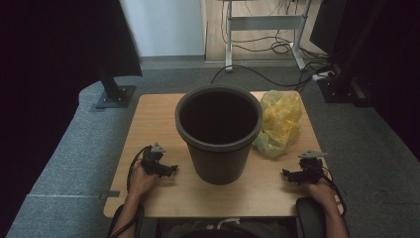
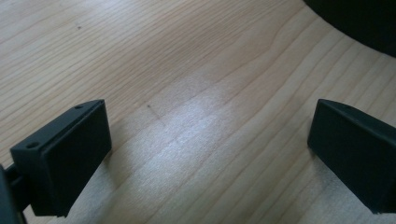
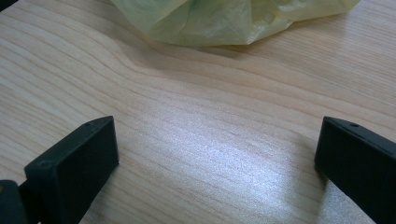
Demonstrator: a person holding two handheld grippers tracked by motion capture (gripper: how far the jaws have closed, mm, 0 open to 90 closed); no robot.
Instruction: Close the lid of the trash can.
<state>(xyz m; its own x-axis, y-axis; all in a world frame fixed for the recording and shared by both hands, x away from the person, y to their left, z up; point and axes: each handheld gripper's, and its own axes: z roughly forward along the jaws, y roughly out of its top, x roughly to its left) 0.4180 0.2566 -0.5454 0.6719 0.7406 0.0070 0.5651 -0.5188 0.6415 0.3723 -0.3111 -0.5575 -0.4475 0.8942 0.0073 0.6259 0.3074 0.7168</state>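
Note:
A dark, empty bucket (image 1: 218,131) stands upright in the middle of a small wooden table (image 1: 148,129). A crumpled yellow plastic bag (image 1: 280,121) lies against its right side, and its near edge shows in the right gripper view (image 3: 224,21). My left gripper (image 1: 171,171) rests low on the table left of the bucket, jaws wide apart over bare wood (image 2: 210,140). The bucket's base (image 2: 359,23) fills the upper right corner of the left gripper view. My right gripper (image 1: 288,174) sits near the table's right front, open, nothing between its jaws (image 3: 217,158).
Grey carpet (image 1: 59,163) surrounds the table. A black stand foot (image 1: 115,95) sits past the table's far left corner. A desk frame (image 1: 262,29) with loose cables (image 1: 277,47) stands behind. Dark curtains hang on both sides.

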